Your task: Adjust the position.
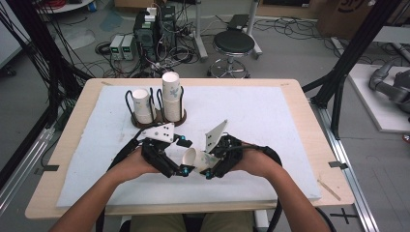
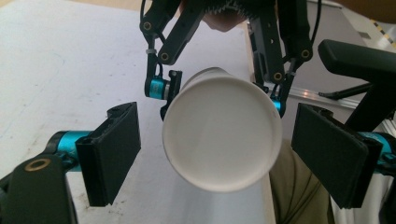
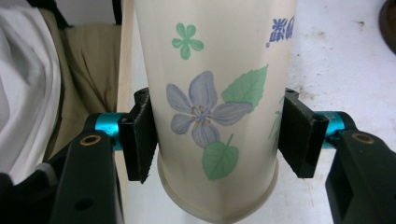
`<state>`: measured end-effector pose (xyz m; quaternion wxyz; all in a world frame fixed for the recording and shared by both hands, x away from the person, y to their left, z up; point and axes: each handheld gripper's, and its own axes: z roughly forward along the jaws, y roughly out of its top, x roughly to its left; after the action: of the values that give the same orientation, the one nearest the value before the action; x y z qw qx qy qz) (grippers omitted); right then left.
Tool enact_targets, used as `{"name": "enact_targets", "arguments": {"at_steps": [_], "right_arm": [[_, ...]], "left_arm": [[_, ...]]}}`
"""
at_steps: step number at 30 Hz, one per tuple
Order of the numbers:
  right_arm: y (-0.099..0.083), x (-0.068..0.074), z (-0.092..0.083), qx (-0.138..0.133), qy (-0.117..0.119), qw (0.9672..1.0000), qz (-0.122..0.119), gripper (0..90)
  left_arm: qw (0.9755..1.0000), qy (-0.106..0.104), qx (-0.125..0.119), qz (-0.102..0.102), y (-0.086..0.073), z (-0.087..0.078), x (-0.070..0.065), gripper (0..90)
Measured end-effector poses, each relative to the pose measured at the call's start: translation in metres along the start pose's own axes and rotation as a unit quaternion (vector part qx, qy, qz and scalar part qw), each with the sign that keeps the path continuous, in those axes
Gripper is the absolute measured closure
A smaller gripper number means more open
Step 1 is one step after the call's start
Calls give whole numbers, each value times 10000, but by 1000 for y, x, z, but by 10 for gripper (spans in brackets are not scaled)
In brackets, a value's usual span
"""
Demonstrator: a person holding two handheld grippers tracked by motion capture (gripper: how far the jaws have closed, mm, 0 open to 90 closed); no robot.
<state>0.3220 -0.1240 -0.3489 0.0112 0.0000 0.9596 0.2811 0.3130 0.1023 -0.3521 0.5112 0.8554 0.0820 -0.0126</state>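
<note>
A white paper cup (image 3: 212,107) printed with blue flowers and green leaves lies sideways above the bench (image 1: 270,111). The right hand-held gripper (image 1: 209,166) clamps its sides; the left hand-held gripper (image 2: 219,154), jaws spread, faces its base without touching.

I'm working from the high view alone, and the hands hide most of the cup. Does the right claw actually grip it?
Observer: Yes. The right claw is shut on the paper cup, with one pad pressed against each side of its wall.
Operator: And the left claw?
Observer: The left claw is open. Its pads stand on either side of the cup's round end, with a gap on both sides.
Operator: Any print on the cup?
Observer: A purple flower with green leaves.
</note>
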Motion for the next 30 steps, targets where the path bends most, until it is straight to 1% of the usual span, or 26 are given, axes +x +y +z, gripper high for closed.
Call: {"name": "enact_targets", "arguments": {"at_steps": [5,6,10,16,18,21,26,27,28,29,30], "right_arm": [[7,-1,3,149,116,9998,-104,375],[7,1,3,224,167,9996,4,374],[10,1,4,399,172,9991,-1,375],[11,1,6,524,266,9983,22,375],[11,1,6,527,257,9983,4,375],[11,2,6,521,257,9983,6,375],[11,2,6,565,240,9981,12,374],[10,1,6,556,241,9982,21,365],[10,1,5,533,232,9983,39,351],[9,1,5,487,219,9985,74,316],[9,0,4,410,153,9990,89,275]], "left_arm": [[9999,-62,97,39,1,3,0,182],[9999,-67,110,37,1,4,-1,187],[9997,-130,202,44,0,7,-1,217],[9992,-203,352,15,-1,11,1,265],[9989,-256,378,56,-1,12,1,299],[9988,-259,403,102,-2,13,0,343],[9987,-217,440,158,-3,12,0,358],[9987,-205,430,154,-3,11,1,361],[9991,-181,355,150,-3,11,1,364],[9992,-188,328,154,-3,10,1,368],[9994,-198,261,148,-4,9,1,369]]}}
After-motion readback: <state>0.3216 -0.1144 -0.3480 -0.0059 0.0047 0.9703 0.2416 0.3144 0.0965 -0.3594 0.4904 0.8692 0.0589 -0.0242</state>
